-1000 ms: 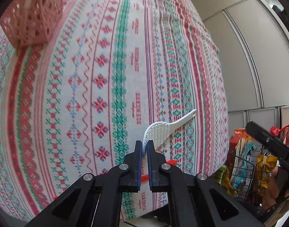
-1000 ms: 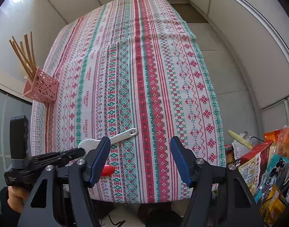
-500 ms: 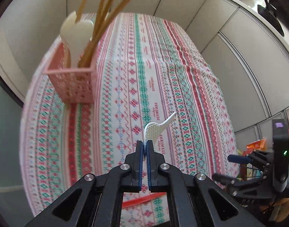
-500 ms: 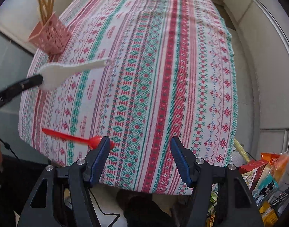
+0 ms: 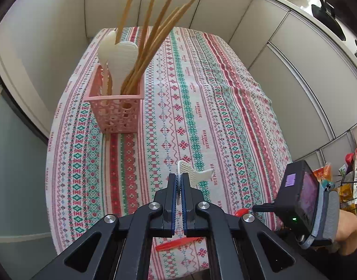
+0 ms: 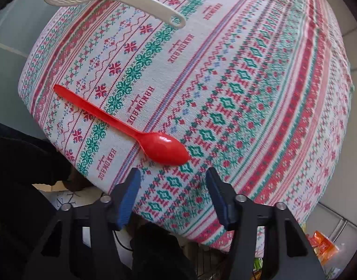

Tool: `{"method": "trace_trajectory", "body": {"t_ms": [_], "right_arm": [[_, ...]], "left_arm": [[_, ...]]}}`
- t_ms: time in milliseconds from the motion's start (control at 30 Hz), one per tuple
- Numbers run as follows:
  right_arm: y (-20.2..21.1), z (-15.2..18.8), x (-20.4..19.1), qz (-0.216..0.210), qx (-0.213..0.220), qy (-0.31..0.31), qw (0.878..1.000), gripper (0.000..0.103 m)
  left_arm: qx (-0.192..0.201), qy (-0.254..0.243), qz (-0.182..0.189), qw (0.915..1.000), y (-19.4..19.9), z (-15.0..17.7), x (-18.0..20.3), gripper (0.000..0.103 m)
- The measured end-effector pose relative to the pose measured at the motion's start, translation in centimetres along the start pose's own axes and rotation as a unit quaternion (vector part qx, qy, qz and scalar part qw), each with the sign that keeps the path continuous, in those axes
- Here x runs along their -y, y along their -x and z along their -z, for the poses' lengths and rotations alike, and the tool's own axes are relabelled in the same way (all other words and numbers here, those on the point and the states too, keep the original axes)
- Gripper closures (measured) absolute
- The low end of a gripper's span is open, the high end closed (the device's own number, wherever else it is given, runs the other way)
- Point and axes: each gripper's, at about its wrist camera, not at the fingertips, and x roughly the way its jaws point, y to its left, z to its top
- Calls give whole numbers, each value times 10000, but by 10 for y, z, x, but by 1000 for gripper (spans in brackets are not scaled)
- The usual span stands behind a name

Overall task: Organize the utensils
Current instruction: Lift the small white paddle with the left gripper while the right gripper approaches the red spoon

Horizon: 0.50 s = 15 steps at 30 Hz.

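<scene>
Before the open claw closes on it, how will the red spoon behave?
The red spoon looks like thin glossy plastic, so probably light and slippery. Lying flat on the tablecloth, its rounded bowl may skid or pivot rather than roll.

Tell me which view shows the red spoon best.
The right wrist view: the whole red spoon lies in plain sight on the tablecloth. In the left wrist view the left gripper hides most of it.

3 white rice paddles (image 5: 122, 63), 1 red spoon (image 6: 122, 123), 1 pink basket (image 5: 115, 112), several wooden chopsticks (image 5: 155, 32), 1 tablecloth (image 5: 225, 107)
</scene>
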Motion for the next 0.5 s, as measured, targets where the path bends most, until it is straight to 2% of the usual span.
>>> {"method": "trace_trajectory", "body": {"t_ms": [33, 167, 233, 333, 500], "right_arm": [[0, -2, -3, 79, 49, 69, 9999, 55], [5, -16, -9, -38, 245, 17, 9997, 73], [6, -24, -5, -75, 266, -168, 9995, 92], [9, -32, 12, -285, 316, -640, 9970, 96], [19, -32, 41, -320, 549, -1125, 9916, 97]], "left_arm": [[27, 3, -13, 10000, 2, 0, -1, 100], [147, 13, -112, 9998, 9, 2, -8, 100], [186, 39, -177, 9997, 11, 2, -12, 100], [251, 68, -287, 9992, 15, 2, -18, 100], [326, 121, -422, 9985, 20, -2, -28, 100]]}}
